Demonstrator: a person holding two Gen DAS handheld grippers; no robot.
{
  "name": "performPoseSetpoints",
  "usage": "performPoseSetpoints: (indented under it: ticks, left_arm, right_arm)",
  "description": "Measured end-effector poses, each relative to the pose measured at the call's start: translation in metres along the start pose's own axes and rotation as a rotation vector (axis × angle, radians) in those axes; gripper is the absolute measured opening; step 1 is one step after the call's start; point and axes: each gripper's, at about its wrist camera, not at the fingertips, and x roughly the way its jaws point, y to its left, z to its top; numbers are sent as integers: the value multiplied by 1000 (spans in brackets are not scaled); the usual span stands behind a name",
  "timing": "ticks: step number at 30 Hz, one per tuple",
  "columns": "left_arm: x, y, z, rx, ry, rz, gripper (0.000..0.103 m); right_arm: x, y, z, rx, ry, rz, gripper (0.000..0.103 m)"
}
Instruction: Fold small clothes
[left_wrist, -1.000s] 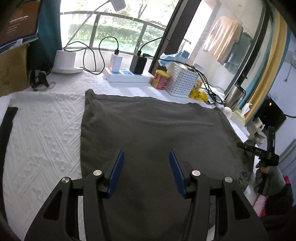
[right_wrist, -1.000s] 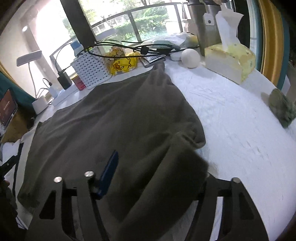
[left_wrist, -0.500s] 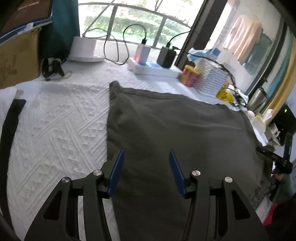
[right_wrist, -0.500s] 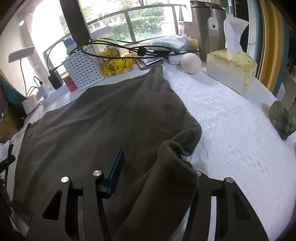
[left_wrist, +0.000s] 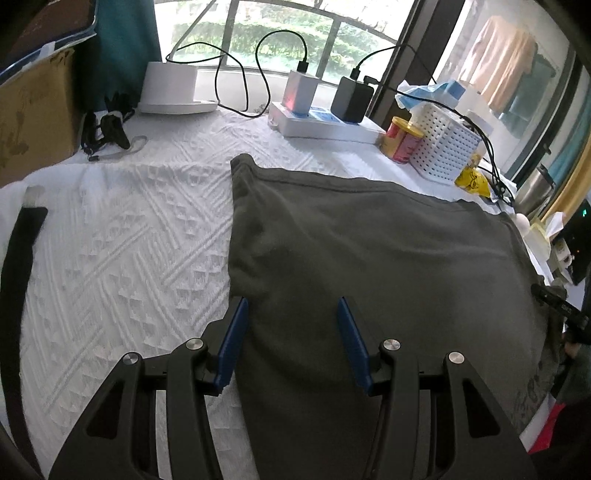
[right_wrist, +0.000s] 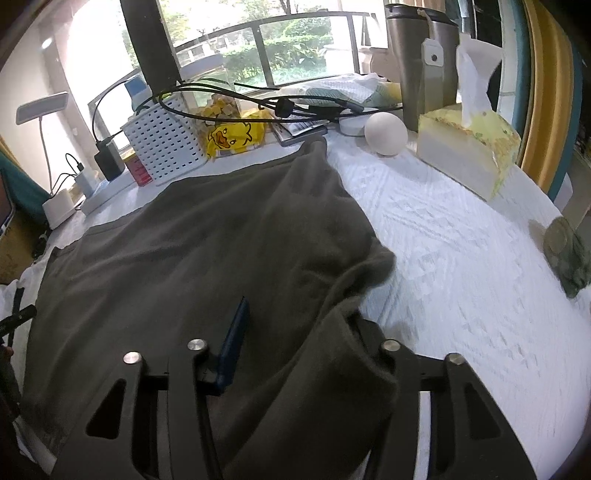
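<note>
A dark grey garment (left_wrist: 369, 251) lies spread flat on the white textured cloth (left_wrist: 122, 236). My left gripper (left_wrist: 291, 328) is open, hovering over the garment's near left edge, holding nothing. In the right wrist view the same garment (right_wrist: 207, 240) fills the middle. My right gripper (right_wrist: 295, 332) is open over its near right corner. A bunched fold of the garment (right_wrist: 332, 369) drapes over the right finger and hides its pad; the left blue pad (right_wrist: 234, 339) shows.
A power strip with chargers (left_wrist: 325, 125), a red can (left_wrist: 404, 138) and a white perforated basket (left_wrist: 443, 147) line the far edge. A tissue box (right_wrist: 469, 147), white ball (right_wrist: 386, 133) and steel flask (right_wrist: 424, 62) stand at the right. A black strap (left_wrist: 18, 258) lies far left.
My left gripper has shifted left toward the garment's left edge. My right gripper has moved slightly, and the fold over its right finger has bunched higher.
</note>
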Motion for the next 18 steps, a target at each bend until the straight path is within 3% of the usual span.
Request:
performPoseSetpoints:
  ticks: [3, 8, 18]
  left_arm:
    - [-2, 0, 2, 3, -9, -4, 54]
    - [-10, 1, 6, 13, -37, -27, 54]
    - [-27, -2, 4, 41, -94, -94, 54]
  right_arm:
    - [3, 3, 3, -12, 10, 19, 13]
    - [-4, 19, 7, -23, -16, 83, 10]
    - [-27, 118, 22, -196, -72, 238, 10]
